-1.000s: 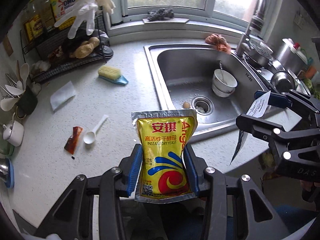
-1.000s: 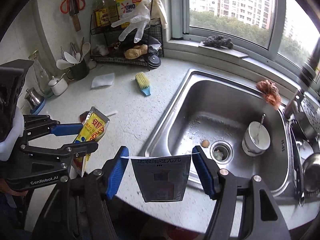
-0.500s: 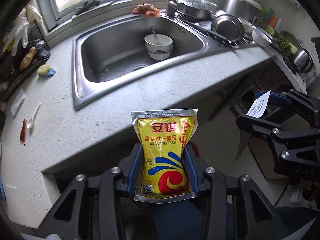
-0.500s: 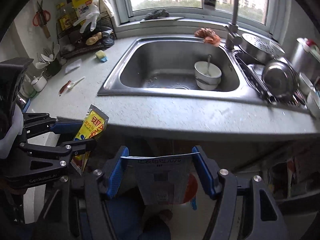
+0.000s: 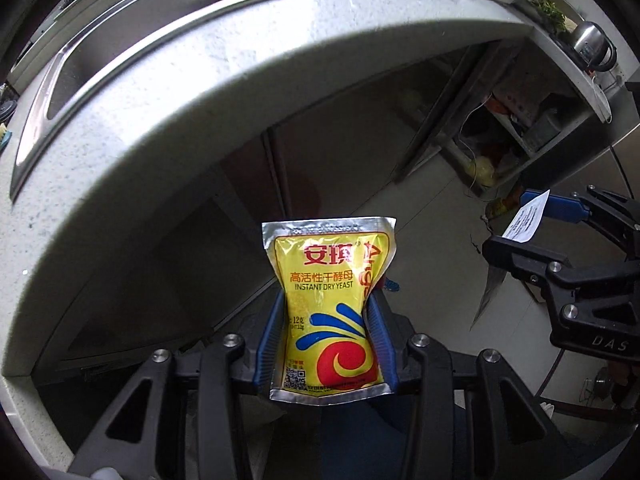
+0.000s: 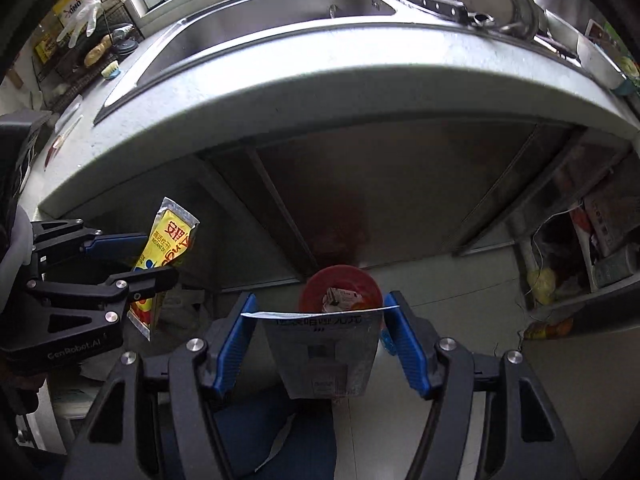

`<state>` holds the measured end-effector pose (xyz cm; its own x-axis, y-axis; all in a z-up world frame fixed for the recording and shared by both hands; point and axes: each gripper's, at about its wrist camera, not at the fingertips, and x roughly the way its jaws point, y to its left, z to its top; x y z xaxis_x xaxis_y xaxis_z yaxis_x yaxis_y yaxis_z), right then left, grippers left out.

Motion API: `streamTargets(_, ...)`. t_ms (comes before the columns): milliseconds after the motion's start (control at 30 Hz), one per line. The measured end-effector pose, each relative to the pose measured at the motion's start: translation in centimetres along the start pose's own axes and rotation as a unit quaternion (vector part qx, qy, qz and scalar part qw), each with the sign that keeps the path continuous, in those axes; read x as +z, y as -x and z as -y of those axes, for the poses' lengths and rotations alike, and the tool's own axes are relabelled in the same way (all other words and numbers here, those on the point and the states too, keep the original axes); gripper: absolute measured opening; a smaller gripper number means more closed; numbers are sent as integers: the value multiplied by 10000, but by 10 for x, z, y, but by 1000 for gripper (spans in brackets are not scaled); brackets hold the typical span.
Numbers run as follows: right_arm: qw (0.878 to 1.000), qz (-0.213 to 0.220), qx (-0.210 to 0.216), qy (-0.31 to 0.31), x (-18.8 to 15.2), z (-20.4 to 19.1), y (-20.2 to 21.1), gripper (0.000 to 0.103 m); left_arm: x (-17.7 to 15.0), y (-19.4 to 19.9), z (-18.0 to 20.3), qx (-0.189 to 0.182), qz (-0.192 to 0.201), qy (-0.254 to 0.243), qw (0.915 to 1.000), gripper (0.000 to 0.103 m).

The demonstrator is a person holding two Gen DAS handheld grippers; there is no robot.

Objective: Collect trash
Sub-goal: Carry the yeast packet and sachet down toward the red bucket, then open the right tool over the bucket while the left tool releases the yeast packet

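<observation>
My left gripper [image 5: 326,340] is shut on a yellow instant dry yeast packet [image 5: 330,312], which stands upright between the blue pads; the same yeast packet [image 6: 166,252] shows at the left of the right wrist view. My right gripper [image 6: 322,344] is shut on a flat silver sachet [image 6: 324,354] with its edges against both pads. Just beyond the sachet, on the floor below the counter, stands a red trash bin [image 6: 342,286] with some wrappers in it. Both grippers point steeply down in front of the counter edge.
The speckled countertop edge [image 6: 320,84] arches over both views, with the steel sink [image 6: 248,20] behind it. Dark cabinet space lies under the counter. Cluttered open shelves [image 6: 592,240] stand at the right. A person's blue-clad leg [image 6: 256,432] is below the right gripper.
Both grippers have swung away from the countertop and dropped below its edge, tilting downward. The counter and sink have moved to the top of the views; the red bin has come into sight. Both packets stay gripped.
</observation>
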<state>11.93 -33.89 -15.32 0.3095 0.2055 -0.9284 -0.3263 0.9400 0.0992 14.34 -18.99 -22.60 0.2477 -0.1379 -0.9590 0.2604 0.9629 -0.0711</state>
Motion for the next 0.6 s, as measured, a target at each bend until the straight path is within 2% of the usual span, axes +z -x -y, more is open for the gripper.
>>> streamTargets(167, 9999, -51, 113, -113, -15, 21, -60, 63, -3, -59, 0, 78, 28, -14, 10000, 40)
streamTargets(433, 9991, -344, 231, -130, -39, 51, -185, 63, -26, -185, -7, 127, -173, 339, 9992, 40)
streamTargets(600, 9986, -466, 254, 31, -49, 62, -243, 63, -36, -241, -10, 263, -225, 399, 9986, 40)
